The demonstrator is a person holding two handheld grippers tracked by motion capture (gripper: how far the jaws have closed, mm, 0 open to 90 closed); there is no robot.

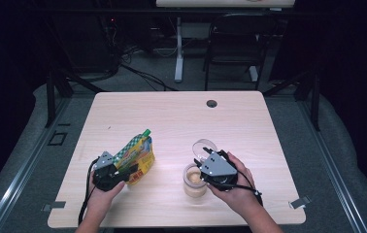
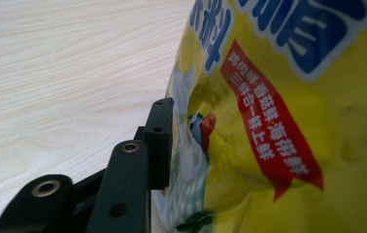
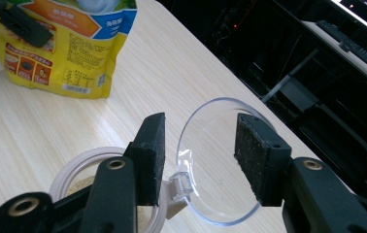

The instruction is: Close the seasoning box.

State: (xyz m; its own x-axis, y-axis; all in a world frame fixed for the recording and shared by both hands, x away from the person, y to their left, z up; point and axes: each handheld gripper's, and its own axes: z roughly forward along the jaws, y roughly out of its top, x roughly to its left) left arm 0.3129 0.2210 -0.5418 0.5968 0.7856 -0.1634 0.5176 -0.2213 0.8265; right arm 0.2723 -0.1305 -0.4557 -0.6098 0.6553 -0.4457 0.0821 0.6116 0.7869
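High view: left gripper (image 1: 129, 171) at pouch (image 1: 137, 154), green cap far end; right gripper (image 1: 202, 164) over jar (image 1: 194, 180). Left gripper view: one jaw flush against pouch (image 2: 288, 121) side, other jaw hidden, grip unclear. Right gripper view: jaws apart, straddling flipped-up clear lid (image 3: 218, 165), pads not touching; jar (image 3: 82, 167) rim below left jaw, beige powder inside.

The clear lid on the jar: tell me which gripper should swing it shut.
Right. The right gripper already has its open jaws either side of the hinged lid above the jar, while the left gripper is at the yellow pouch.
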